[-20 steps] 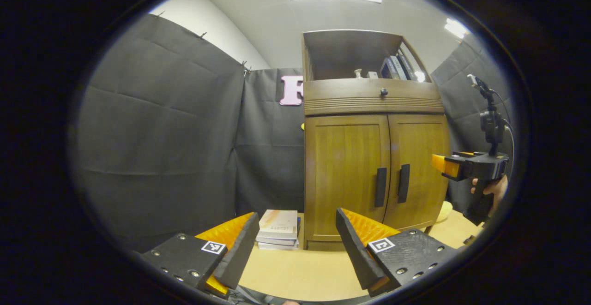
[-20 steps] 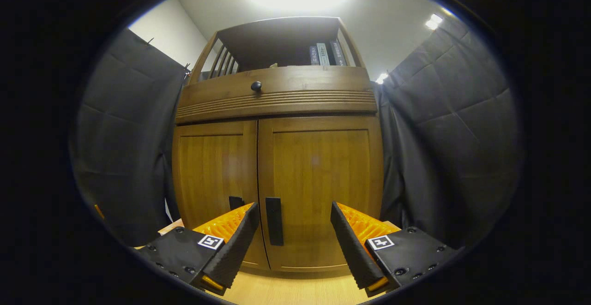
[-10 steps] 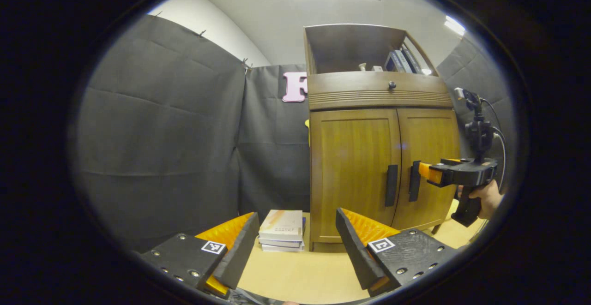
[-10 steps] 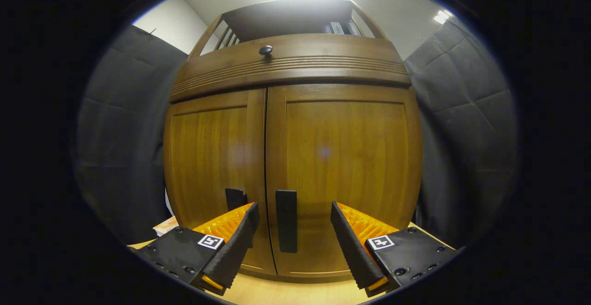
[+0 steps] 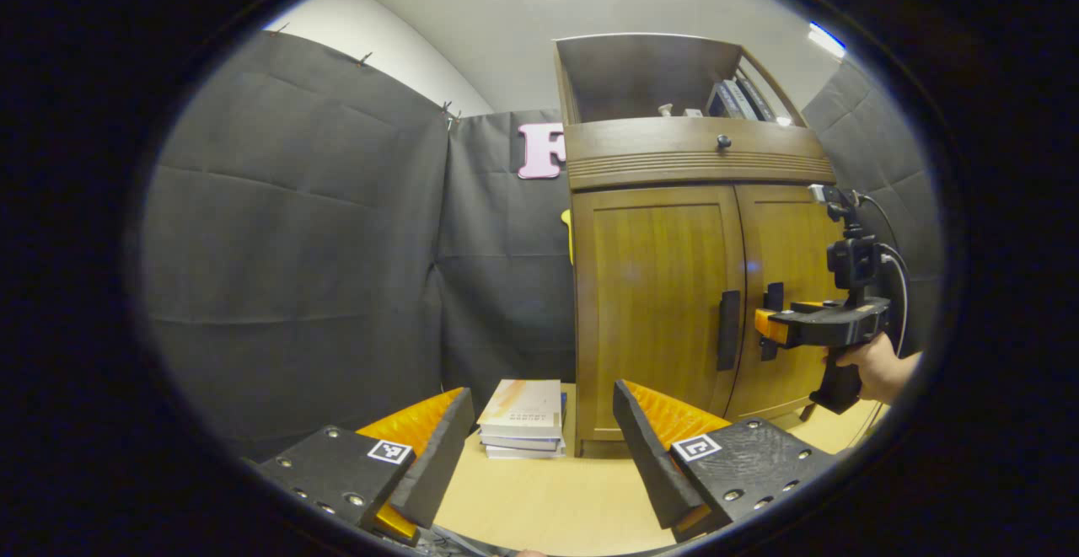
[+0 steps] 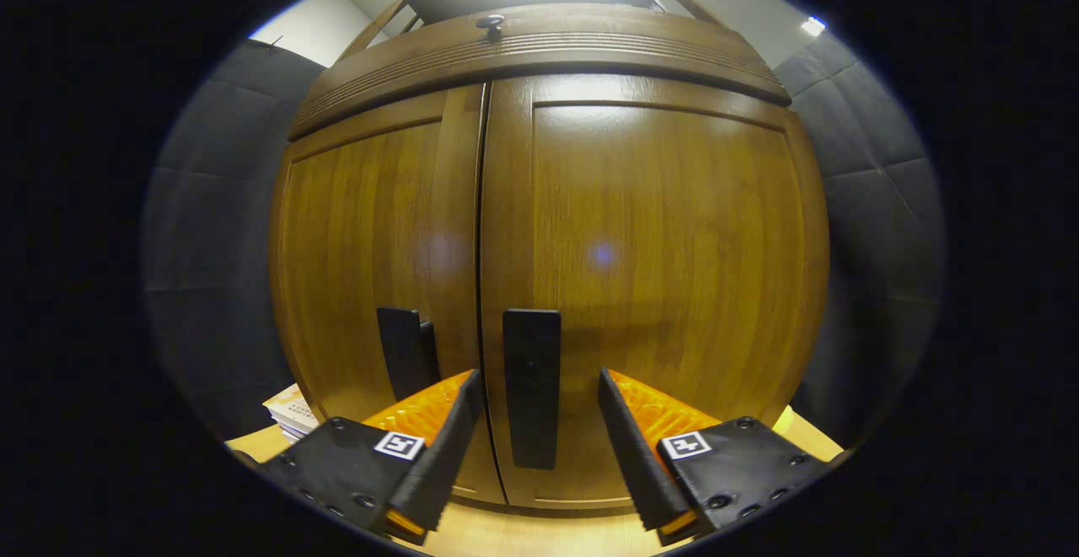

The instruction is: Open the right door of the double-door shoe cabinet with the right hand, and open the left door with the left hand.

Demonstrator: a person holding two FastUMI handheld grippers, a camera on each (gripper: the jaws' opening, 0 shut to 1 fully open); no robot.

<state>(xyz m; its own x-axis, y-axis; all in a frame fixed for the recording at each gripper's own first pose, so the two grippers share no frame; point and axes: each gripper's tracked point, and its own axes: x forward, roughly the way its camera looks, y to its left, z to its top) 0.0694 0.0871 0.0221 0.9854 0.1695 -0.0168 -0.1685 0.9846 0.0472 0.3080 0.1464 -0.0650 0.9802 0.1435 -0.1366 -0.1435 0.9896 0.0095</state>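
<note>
Right door handle (image 6: pixel 532 399) between right gripper (image 6: pixel 539 447) fingers.

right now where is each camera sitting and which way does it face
left gripper view: rides the left gripper, back from the shoe cabinet, facing it across the table; own open fingers at bottom, plus the right gripper and hand at the right door's handle.
right gripper view: rides the right gripper, close to the right door, fingers open either side of its handle.
Shared: cabinet, both handles, stack of books.
</note>
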